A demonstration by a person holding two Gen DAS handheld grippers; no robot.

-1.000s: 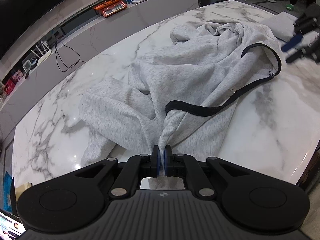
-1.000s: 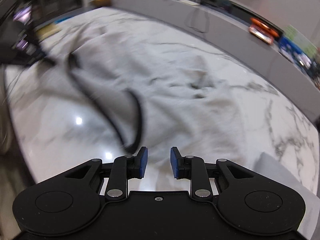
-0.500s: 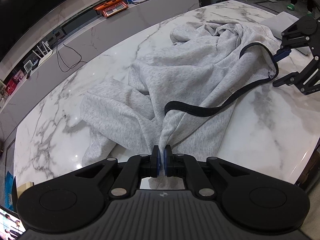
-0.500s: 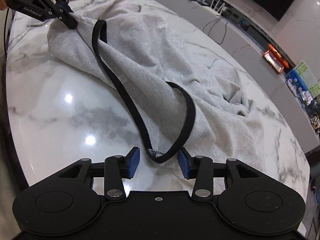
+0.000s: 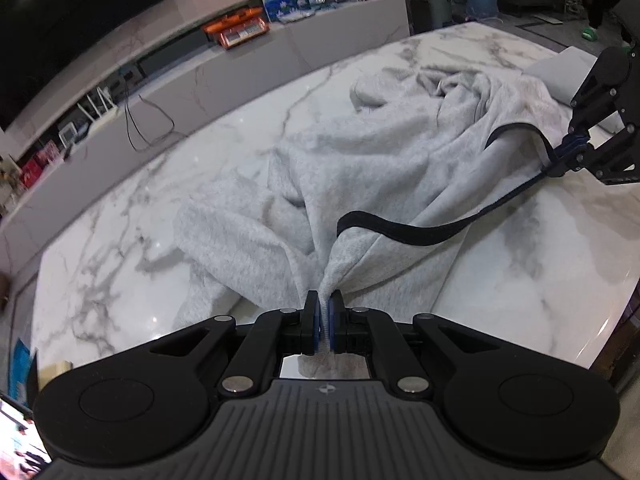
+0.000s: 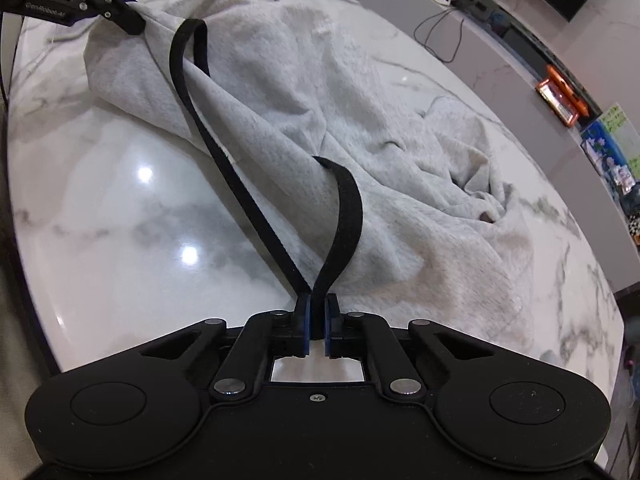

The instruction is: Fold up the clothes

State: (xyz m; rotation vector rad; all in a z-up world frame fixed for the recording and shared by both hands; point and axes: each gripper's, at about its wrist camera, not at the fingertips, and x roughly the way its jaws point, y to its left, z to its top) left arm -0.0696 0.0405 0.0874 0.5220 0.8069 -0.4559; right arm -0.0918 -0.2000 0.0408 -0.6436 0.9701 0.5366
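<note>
Left gripper (image 5: 325,322) pinches a bunched corner of the grey garment (image 5: 360,168), jaws pressed tight on the fabric, at the table's near edge. From that pinch the cloth fans out crumpled across the white marble table (image 5: 120,248). Right gripper (image 6: 317,322) is clamped on the black trim band (image 6: 344,216), both runs of the band meeting between its blue pads. In the left wrist view the right gripper (image 5: 568,152) sits at the garment's far right edge, gripping the band where it loops. Band (image 5: 420,236) runs along the garment's open edge between the two grippers. In the right wrist view the left gripper (image 6: 120,4) holds the garment's far corner, top left. A folded pale cloth (image 5: 560,72) lies beyond the garment, by the right gripper.
</note>
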